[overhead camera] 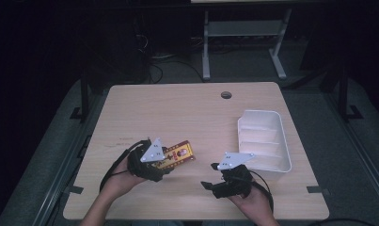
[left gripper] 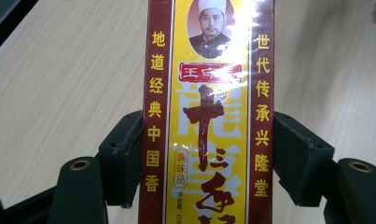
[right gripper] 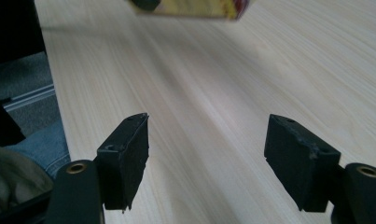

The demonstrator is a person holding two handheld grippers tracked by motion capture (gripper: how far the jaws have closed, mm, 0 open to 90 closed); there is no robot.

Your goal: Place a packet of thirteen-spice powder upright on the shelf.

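**Left gripper clamps a seasoning box; right gripper hangs open over bare wood**

From the high view, the left gripper point(overhead camera: 164, 165) sits near the front-left part of the table point(overhead camera: 177, 108), with a red-and-yellow box point(overhead camera: 178, 154) sticking out of it toward the table's middle. The left hand point(overhead camera: 123, 176) grips it from behind, and a black cable loops beside it. The right gripper point(overhead camera: 209, 176) is near the front edge, well apart from the box, held by the right hand point(overhead camera: 248, 200). A white tray point(overhead camera: 286, 155) with ribbed compartments stands at the table's right side, just beyond the right gripper; from here its compartments look bare.

The left gripper view point(left gripper: 209, 149) gives what the high view cannot: the box point(left gripper: 209, 116) runs lengthwise between the two fingers point(left gripper: 125, 154), which press against its dark red side strips, so the gripper is closed on it. The box face carries a portrait at the top, a red label beneath, and columns of yellow Chinese characters down both edges. Whether the box rests on the table or is lifted clear cannot be told.

The right gripper view point(right gripper: 206, 158) shows its fingers point(right gripper: 125, 158) spread wide with nothing between them, pale wood grain beneath. At the top edge, a blurred end of the box point(right gripper: 195, 8) appears farther off. At the left edge there is blue denim beyond the table's edge.
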